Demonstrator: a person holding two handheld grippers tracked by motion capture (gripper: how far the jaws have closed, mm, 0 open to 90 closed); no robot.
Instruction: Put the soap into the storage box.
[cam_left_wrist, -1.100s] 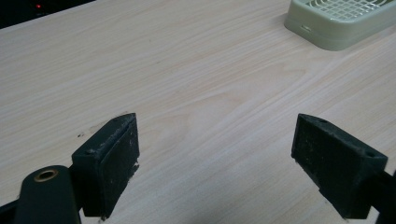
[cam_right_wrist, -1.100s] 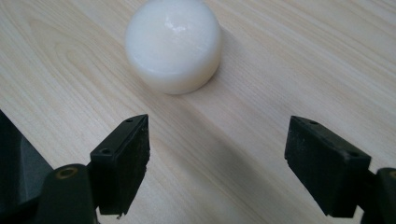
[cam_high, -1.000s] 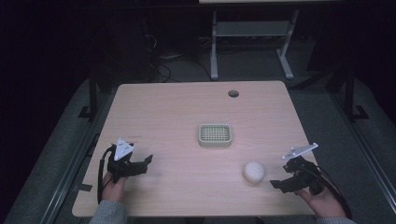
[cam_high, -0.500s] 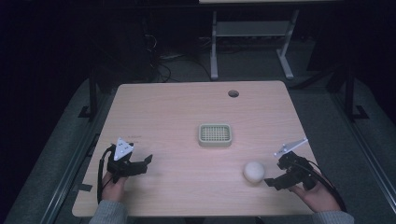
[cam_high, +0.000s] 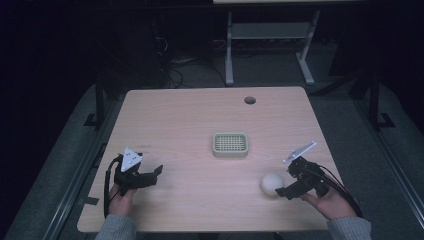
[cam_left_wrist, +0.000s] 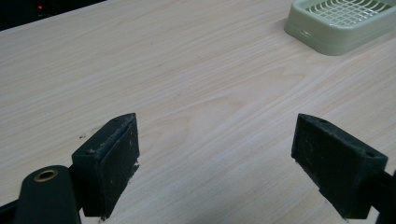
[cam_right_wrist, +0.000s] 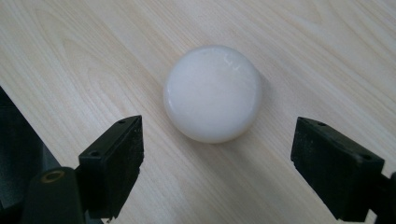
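The soap (cam_right_wrist: 212, 93) is being approached by the right gripper (cam_right_wrist: 217, 154), whose jaws are being held wide apart and empty, just short of it. For a sound pick, the jaws are best being carried forward until the round sides are bracketed evenly, then lowered close to the table (cam_high: 190, 125) before being closed gently, since a smooth, domed bar is likely to slip. The soap is being shown as a white, glossy, rounded puck, lying flat near the table's front right edge (cam_high: 272, 184). The left gripper (cam_left_wrist: 215, 154) is being held open and idle over bare wood. Farther off, the dish (cam_high: 230, 144) is being left empty at the centre.
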